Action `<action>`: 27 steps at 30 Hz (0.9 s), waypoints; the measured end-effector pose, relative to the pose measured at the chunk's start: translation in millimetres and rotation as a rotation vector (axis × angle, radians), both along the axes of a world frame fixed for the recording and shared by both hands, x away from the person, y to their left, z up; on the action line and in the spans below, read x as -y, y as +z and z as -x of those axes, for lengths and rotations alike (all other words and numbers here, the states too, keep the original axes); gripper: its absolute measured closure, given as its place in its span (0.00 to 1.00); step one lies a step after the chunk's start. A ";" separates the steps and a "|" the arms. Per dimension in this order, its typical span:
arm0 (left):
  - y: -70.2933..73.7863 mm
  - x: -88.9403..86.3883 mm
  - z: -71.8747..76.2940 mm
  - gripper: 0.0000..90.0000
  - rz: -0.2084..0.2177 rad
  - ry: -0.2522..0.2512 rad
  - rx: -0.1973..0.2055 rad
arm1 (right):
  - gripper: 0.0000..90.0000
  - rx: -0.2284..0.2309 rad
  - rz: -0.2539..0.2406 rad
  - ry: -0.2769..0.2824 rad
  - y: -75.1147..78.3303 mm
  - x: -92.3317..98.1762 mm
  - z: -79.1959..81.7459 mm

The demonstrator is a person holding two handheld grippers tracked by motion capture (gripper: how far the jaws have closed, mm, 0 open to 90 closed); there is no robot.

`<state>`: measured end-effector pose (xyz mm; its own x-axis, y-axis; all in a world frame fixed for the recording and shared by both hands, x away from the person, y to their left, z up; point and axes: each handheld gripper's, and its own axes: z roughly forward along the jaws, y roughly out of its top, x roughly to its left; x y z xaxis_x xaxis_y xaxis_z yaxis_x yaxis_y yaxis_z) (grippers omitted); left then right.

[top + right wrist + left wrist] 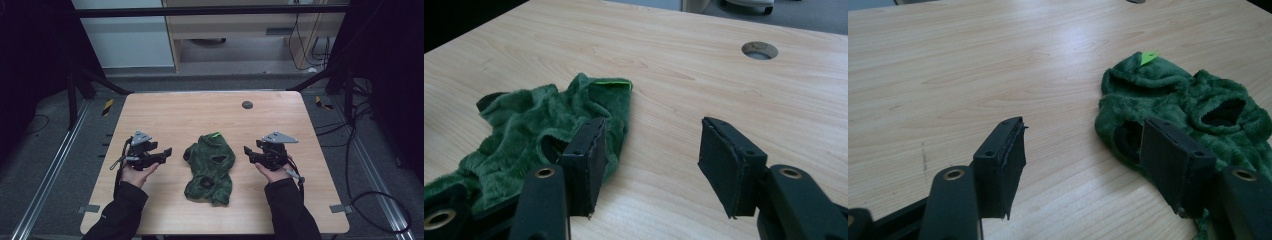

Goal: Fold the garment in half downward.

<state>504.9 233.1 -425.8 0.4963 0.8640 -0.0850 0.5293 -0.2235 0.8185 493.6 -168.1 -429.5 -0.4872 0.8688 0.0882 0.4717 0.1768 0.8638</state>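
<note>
A crumpled green fleece garment (210,167) lies on the wooden worktop (200,110), roughly at its middle and a little toward the near edge, a bright green tag at its far end. The left claw (167,152) hangs just left of the garment, jaws apart with nothing between them. The right claw (248,150) hangs just right of it, jaws likewise apart and empty. A round cable hole (247,104) sits near the far edge.
</note>
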 end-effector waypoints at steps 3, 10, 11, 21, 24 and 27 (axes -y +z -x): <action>1.2 4.6 -5.8 0.39 0.006 0.001 0.004 | 0.49 -0.005 -0.002 0.008 1.3 -3.9 -4.6; 3.7 10.5 -14.7 0.40 0.012 -0.006 0.000 | 0.50 0.000 0.007 0.009 3.3 -10.2 -11.6; 4.0 11.8 -16.0 0.40 0.013 -0.008 0.001 | 0.50 0.001 0.007 0.011 3.8 -11.4 -12.8; 2.5 26.6 -28.6 0.41 -0.003 -0.029 -0.005 | 0.52 -0.004 0.012 0.025 4.3 -24.9 -25.6; 1.8 28.7 -31.7 0.41 -0.008 -0.032 -0.011 | 0.53 -0.007 0.011 0.027 3.5 -26.3 -27.7; 1.5 33.3 -37.1 0.42 -0.014 -0.034 -0.012 | 0.53 -0.012 0.016 0.026 2.1 -29.8 -32.9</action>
